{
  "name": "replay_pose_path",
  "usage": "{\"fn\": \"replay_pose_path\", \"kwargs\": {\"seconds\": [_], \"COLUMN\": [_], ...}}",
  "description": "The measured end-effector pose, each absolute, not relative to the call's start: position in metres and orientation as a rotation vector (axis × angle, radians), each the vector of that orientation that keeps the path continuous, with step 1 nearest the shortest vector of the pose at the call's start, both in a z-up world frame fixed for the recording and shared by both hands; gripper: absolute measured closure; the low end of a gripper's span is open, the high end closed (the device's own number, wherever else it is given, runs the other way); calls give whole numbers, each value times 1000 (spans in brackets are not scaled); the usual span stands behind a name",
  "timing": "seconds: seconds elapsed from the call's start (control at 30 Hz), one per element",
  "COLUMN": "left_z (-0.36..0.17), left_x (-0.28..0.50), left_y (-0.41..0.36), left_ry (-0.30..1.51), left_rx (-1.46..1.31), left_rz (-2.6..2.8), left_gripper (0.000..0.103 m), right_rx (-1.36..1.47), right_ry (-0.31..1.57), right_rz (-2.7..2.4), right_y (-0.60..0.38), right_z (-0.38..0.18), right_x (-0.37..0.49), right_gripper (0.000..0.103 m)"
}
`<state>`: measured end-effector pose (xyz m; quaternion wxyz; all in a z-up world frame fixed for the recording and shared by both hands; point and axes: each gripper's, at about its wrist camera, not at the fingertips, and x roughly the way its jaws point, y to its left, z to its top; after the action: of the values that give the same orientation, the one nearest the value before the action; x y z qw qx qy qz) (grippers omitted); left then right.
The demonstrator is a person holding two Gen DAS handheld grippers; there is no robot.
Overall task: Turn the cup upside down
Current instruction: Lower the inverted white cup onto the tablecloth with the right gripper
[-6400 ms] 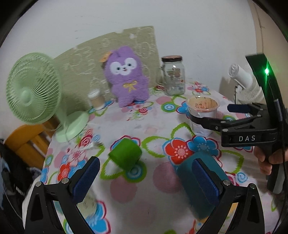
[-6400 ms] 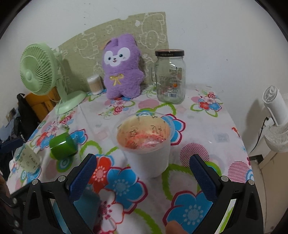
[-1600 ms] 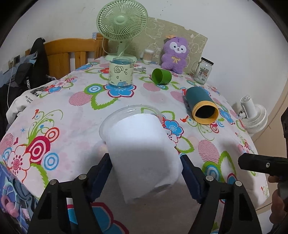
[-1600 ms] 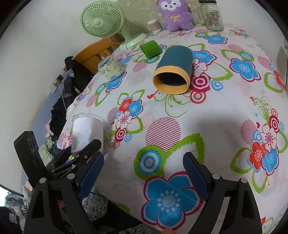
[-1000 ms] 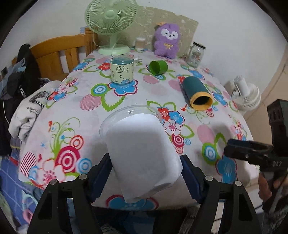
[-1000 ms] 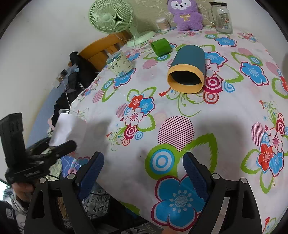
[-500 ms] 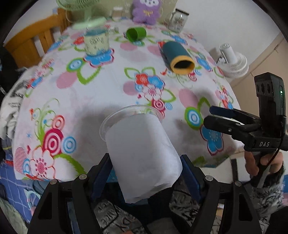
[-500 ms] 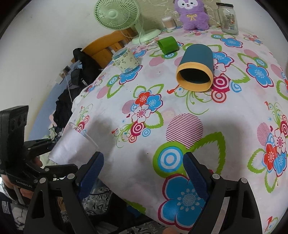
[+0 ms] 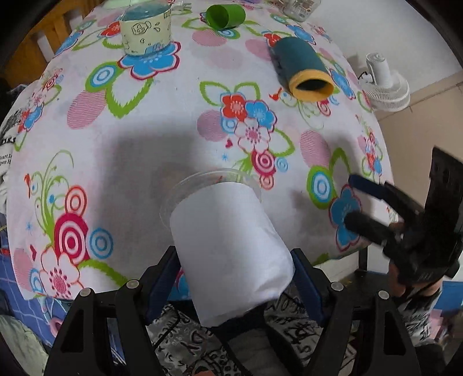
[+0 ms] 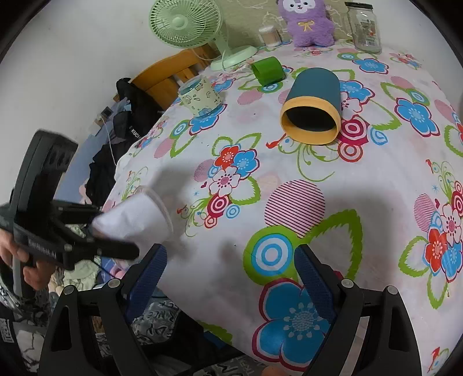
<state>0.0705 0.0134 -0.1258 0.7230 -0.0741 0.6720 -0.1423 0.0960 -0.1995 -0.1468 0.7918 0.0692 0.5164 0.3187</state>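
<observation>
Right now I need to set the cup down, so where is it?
The white cup is held between the left gripper's jaws, tilted rim-forward over the near table edge, on the left side of the right wrist view.

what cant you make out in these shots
- Left wrist view: the cup mouth points away, so its inside is hidden by its own wall.
- Left wrist view: the right gripper is motion-blurred.
- Left wrist view: the jar is cut by the top edge.
- Right wrist view: the jar label is too small to read.
</observation>
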Motion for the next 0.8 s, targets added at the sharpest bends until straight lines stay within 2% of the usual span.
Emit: {"fn": "replay_pose_path", "kwargs": {"seconds": [0.4,0.57,0.8], "left_z": [-124,-121,-115], "left_x": [92,91,88], "left_y": [12,15,17], "left_ry": [1432,1413,1389], "left_rx": [-135,-143,-143], "left_rz": [-287,-282,-270], "left_gripper": [24,17,15], "right_rx": [143,125,65], "right_ry": [1105,1099,1082], "right_rz": [663,656,619], "right_y": [-203,-197,-187], "right_z": [-148,-148,-145], "right_x": [101,102,101], "right_gripper": [12,12,9]}}
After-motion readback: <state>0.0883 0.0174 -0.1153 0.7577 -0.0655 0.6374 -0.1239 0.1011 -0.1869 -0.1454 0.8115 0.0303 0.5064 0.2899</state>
